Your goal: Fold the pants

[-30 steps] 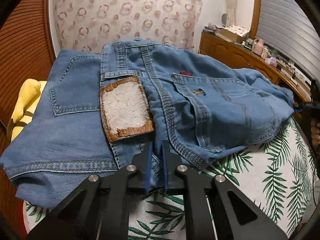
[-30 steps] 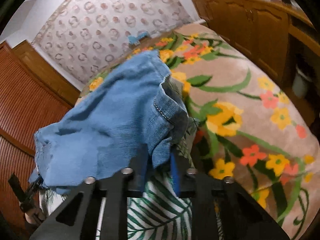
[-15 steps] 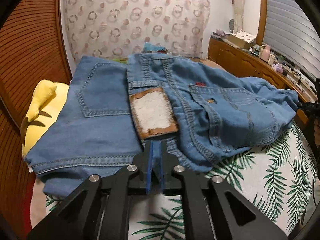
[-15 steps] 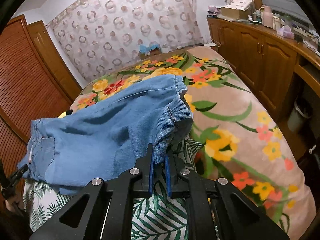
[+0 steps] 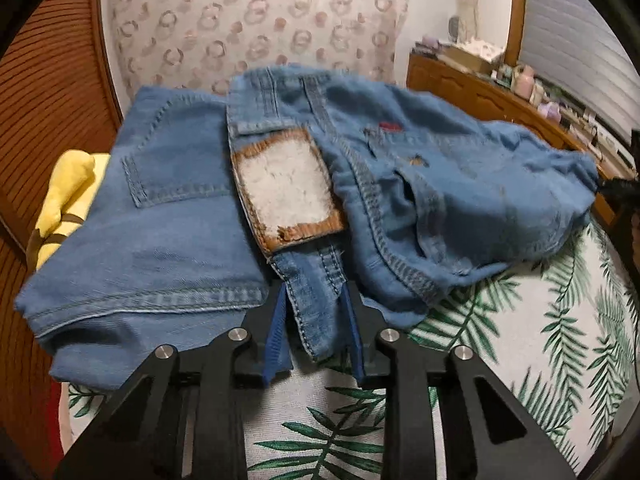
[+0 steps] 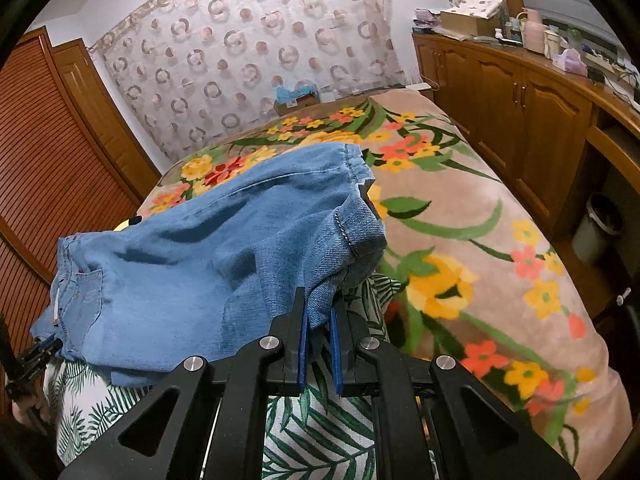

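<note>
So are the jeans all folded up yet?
Nearly. The jeans already lie doubled over on the leaf-print cloth. The left gripper is opening, with the waistband strip loose between its jaws. The right gripper pinches the far edge. Letting go and tidying remain.

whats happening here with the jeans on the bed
A person with a handheld gripper in each hand is folding light blue denim jeans on a leaf-print white sheet over a bed. The left gripper is at the waistband end by the worn leather patch; its jaws are opening and a denim strip lies loose between them. The right gripper is clamped on the hem end of the jeans. The jeans lie roughly doubled over, not yet neat.
</note>
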